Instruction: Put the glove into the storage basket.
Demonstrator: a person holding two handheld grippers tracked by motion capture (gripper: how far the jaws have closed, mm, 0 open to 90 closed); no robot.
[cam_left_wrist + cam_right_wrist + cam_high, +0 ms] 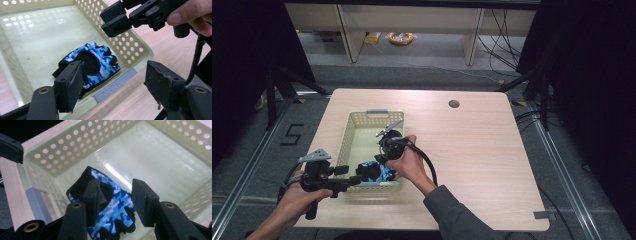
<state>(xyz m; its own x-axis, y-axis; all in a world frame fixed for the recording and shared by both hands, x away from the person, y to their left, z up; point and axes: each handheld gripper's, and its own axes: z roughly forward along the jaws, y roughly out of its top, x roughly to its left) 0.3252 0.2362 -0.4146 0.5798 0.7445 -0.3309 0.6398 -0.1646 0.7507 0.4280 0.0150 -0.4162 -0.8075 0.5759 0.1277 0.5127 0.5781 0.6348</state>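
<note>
Grey floor (422, 75), pale shelving legs (346, 35), black curtains (597, 100), coiled yellow cable (400, 37).

Below your right gripper (113, 202) the basket (350, 131) is open from above; only the blue camouflage glove (110, 206) lies on its floor beneath the jaws, and the floor beyond it is bare. Perforated walls hem you in on each side. Your left gripper (115, 86) hangs over the basket's near rim, with the right gripper just ahead and above it.
</note>
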